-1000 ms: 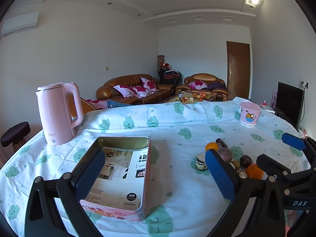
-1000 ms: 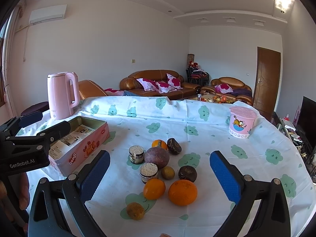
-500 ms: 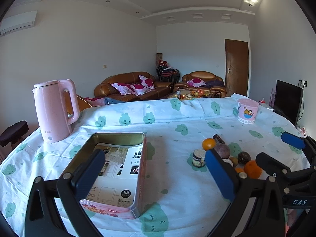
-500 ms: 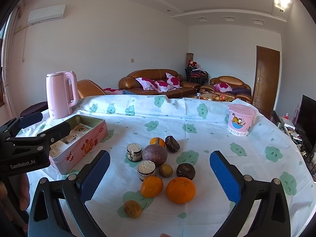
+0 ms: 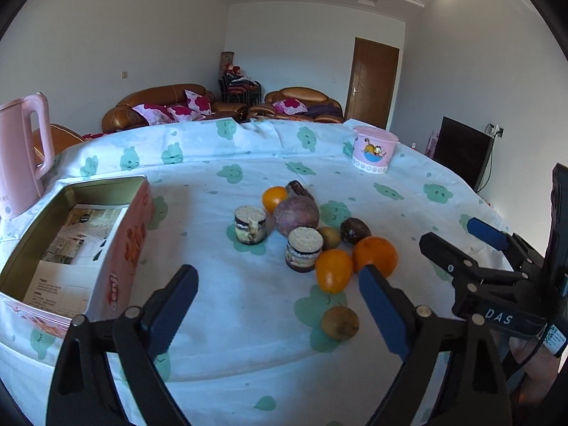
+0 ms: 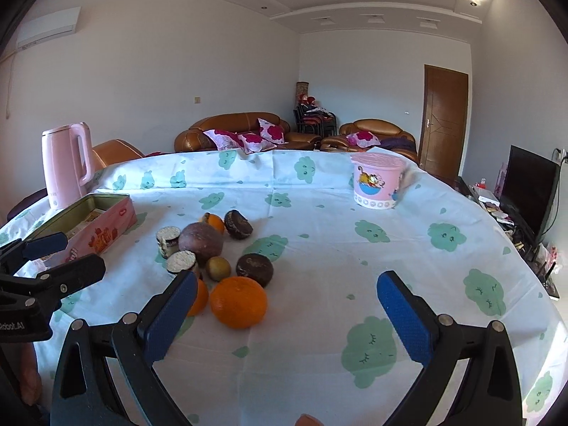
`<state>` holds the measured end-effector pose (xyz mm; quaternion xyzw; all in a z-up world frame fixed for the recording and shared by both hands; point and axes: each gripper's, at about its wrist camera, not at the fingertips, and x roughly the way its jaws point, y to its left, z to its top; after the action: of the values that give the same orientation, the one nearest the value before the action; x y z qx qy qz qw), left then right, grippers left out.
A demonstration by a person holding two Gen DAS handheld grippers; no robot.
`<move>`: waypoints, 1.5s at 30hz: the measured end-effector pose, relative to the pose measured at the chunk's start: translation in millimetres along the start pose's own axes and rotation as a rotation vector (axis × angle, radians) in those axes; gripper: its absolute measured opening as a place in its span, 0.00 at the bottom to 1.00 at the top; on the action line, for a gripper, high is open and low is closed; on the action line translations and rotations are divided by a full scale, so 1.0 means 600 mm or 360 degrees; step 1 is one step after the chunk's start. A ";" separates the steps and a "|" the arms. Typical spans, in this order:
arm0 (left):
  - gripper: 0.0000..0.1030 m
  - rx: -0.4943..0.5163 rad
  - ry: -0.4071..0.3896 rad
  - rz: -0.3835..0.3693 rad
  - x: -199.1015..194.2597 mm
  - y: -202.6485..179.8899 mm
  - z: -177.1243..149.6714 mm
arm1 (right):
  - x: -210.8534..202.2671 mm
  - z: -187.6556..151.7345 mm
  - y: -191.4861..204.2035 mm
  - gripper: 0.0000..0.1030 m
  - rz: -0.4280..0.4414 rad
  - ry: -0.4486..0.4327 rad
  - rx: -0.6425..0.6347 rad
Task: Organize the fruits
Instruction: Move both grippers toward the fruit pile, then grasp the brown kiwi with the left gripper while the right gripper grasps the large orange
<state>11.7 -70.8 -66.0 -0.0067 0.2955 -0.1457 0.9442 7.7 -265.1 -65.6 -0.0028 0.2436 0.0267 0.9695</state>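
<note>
I have the left gripper (image 5: pixel 277 301) low over the near part of the table (image 5: pixel 220 337). Its jaws have just been closing a little, yet they stand apart with only cloth between them. My right gripper (image 6: pixel 284 303) is spread wide too, gripping nothing. The fruit sits in a loose cluster mid-table: a big orange (image 6: pixel 238 301) nearest, a purple fruit (image 5: pixel 295 215) behind it, a kiwi (image 5: pixel 340 322) alone at the near edge. The open tin (image 5: pixel 120 248) lies to the left, well apart from them, and the pink kettle (image 6: pixel 67 165) stands beyond it.
</note>
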 end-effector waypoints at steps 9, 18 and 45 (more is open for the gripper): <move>0.65 0.0193 0.0185 -0.0123 0.025 -0.054 -0.011 | 0.013 -0.007 -0.016 0.84 0.0060 0.0037 0.0045; 0.27 0.0212 0.0315 -0.0242 0.045 -0.054 -0.019 | 0.038 0.007 0.014 0.76 0.0202 0.0129 -0.0008; 0.33 0.0158 0.0310 -0.0290 0.045 -0.023 -0.018 | 0.076 0.004 0.041 0.47 0.0371 0.0335 -0.0106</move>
<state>22.9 -90.8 -88.4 0.0273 0.3763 -0.2450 0.8931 47.9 -238.5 -84.9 -0.0093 0.3416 0.1465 0.9283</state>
